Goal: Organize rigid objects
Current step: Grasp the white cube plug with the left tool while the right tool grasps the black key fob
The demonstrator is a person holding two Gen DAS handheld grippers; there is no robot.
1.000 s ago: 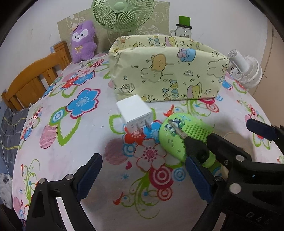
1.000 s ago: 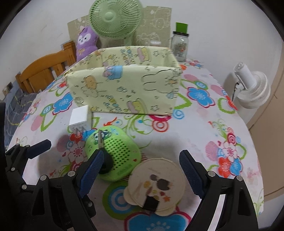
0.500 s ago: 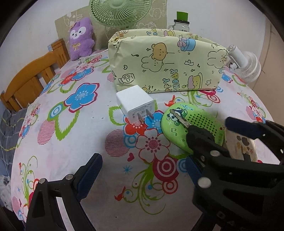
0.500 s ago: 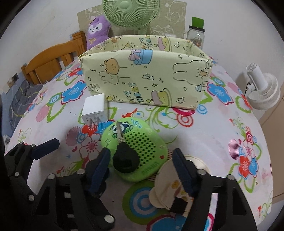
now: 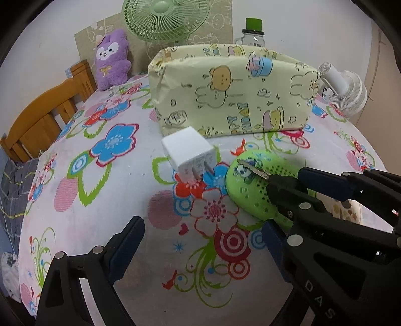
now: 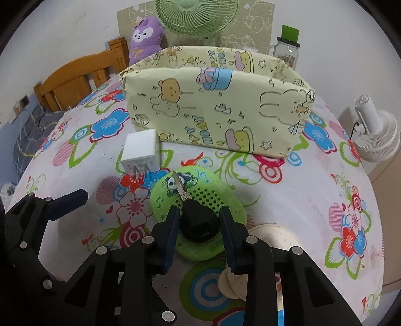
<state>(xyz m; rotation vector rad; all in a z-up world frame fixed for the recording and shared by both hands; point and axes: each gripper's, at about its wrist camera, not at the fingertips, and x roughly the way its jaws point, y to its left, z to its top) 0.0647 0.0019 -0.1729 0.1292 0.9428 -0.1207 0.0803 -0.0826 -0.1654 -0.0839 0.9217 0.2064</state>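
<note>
A black-headed key [image 6: 194, 215] lies on a green perforated oval case [image 6: 200, 200] on the flowered tablecloth. My right gripper [image 6: 199, 220] has its two blue pads closed in against the key's black head; it also shows in the left wrist view [image 5: 293, 200]. A white plug adapter [image 6: 140, 153] lies left of the case, prongs toward me, also in the left wrist view [image 5: 189, 154]. A yellow cartoon-print box [image 6: 215, 105] stands open-topped behind them. My left gripper [image 5: 200, 240] is open and empty, low over the cloth in front of the adapter.
A cream round disc [image 6: 270, 240] lies under the right gripper beside the case. A green fan [image 6: 198, 15], purple plush [image 6: 145, 37] and a jar [image 6: 287, 47] stand at the back. A white fan [image 6: 376, 135] sits at the right, a wooden chair [image 6: 80, 80] at the left.
My right gripper moved forward over the green case and closed its fingers from wide apart onto the key's head. The left gripper stayed open and hardly moved.
</note>
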